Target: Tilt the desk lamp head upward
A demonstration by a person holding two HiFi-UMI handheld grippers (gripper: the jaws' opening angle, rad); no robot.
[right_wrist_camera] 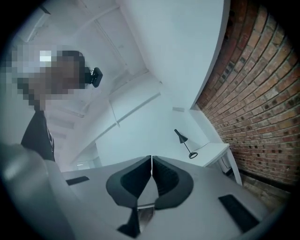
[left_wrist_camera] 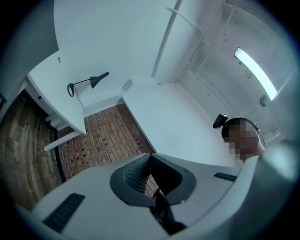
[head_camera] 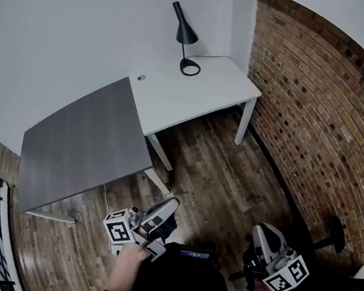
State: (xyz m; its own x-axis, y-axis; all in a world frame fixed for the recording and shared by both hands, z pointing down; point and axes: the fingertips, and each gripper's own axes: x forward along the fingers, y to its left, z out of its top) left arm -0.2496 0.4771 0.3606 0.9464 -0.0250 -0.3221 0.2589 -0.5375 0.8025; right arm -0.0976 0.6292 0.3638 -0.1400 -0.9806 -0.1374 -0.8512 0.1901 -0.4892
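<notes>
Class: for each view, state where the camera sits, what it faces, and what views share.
Head view: on the person's head, steeply down at the lamp on the white desk; left gripper and right gripper show.
Left gripper view: on that gripper, rolled sideways, facing lamp and ceiling; shut jaws show.
Right gripper view: on that gripper, facing lamp and brick wall; shut jaws show.
All three share the lamp.

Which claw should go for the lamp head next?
Left, marginally. Both are shut, empty and far from the desk lamp, but the left claw sits roughly in line with it in the head view; the right claw is offset toward the brick wall.
</notes>
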